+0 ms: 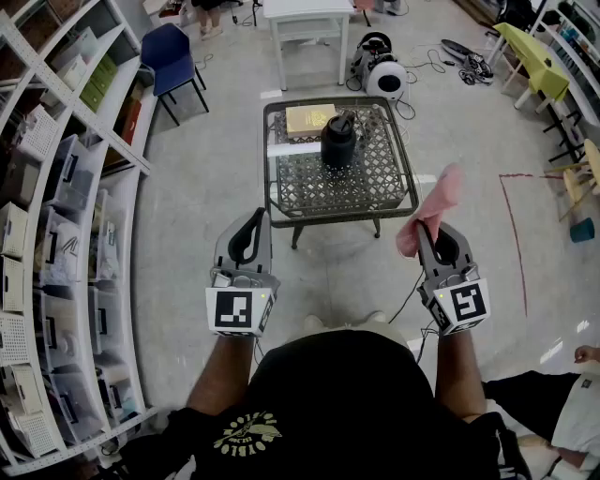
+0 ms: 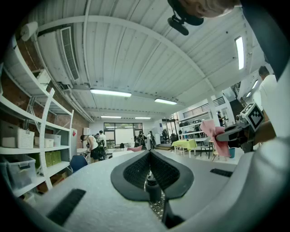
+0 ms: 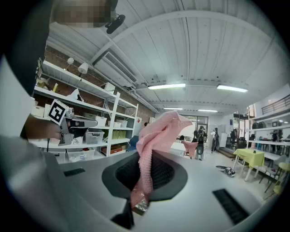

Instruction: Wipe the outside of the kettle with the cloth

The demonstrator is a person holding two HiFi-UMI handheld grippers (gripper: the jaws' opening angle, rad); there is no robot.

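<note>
The black kettle [image 1: 338, 139] stands upright near the back of a low wire-mesh table [image 1: 309, 192], well ahead of both grippers. My left gripper [image 1: 257, 217] is level, shut and empty, short of the table's front left corner. In the left gripper view the kettle [image 2: 153, 189] shows through the slot below the meeting tips of the left gripper [image 2: 149, 153]. My right gripper [image 1: 424, 230], off the table's right front corner, is shut on a pink cloth [image 1: 433, 206]. The cloth [image 3: 158, 131] sticks up out of the right gripper [image 3: 147, 156].
A yellowish flat box [image 1: 310, 118] lies on the table behind the kettle. White shelving with bins [image 1: 56, 187] lines the left side. A blue chair [image 1: 173, 56], a white table [image 1: 305, 19] and a round white device [image 1: 380, 70] stand beyond. A cable [image 1: 410, 291] runs across the floor.
</note>
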